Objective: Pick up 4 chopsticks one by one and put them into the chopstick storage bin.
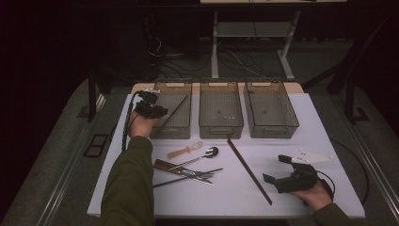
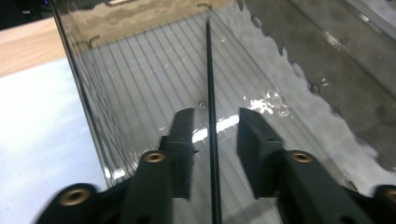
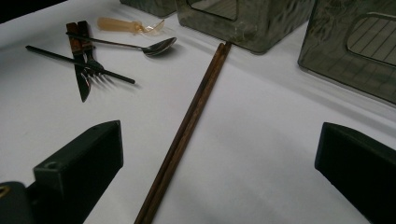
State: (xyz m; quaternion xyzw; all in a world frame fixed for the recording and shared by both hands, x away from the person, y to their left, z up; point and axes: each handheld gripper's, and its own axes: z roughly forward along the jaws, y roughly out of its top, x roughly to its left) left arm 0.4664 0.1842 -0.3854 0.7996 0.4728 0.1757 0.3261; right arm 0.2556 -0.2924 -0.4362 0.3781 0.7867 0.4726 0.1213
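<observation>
This looks like a lab or recording studio set up for tests. A surface (image 1: 301, 141) under a white sheet stands in a dark, black-draped room; cables (image 1: 235, 59) trail over the grey floor in the upper middle, beside the metal legs of a desk (image 1: 287, 61).

Three bins (image 1: 221, 110) wall off the far surface (image 1: 291, 188); cutlery (image 1: 188, 169) crowds the near left, with bare room beyond the long chopsticks (image 1: 249, 170).
</observation>
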